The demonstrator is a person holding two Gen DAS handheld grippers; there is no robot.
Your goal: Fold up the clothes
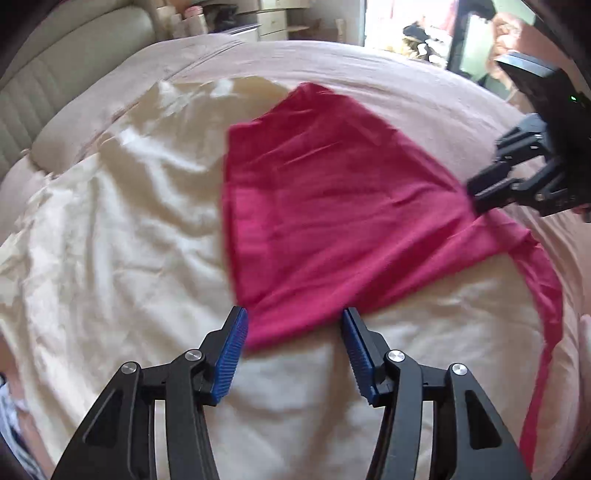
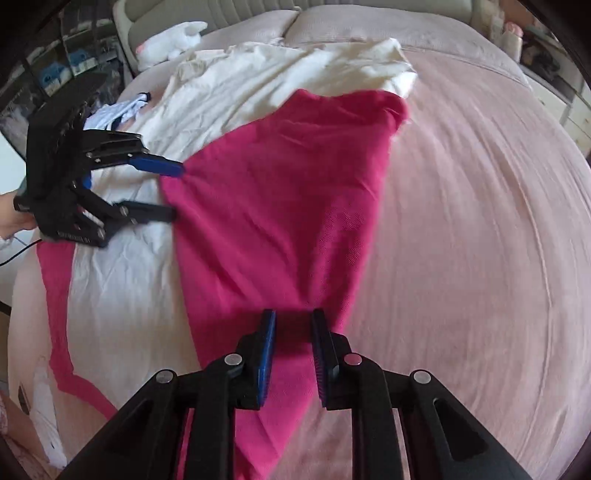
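Observation:
A magenta garment (image 1: 332, 192) lies spread over a cream cloth (image 1: 129, 221) on the bed. My left gripper (image 1: 293, 332) is open at the garment's near corner. The fabric lies between its blue pads (image 1: 232, 347) without being pinched. In the right wrist view this left gripper (image 2: 177, 190) shows at the left, jaws apart on either side of the garment's (image 2: 280, 206) edge. My right gripper (image 2: 293, 345) is shut on a bunched fold of the magenta fabric. It appears at the garment's right corner (image 1: 474, 197) in the left wrist view. A long magenta strip (image 1: 546, 332) trails off to the side.
A pink bedspread (image 2: 461, 221) covers the bed, with pillows and a padded headboard (image 1: 55, 74) beyond. A white plush toy (image 2: 173, 37) and a blue-and-white garment (image 2: 122, 109) lie near the cream cloth (image 2: 240, 74). Drawers (image 1: 273, 18) stand past the bed.

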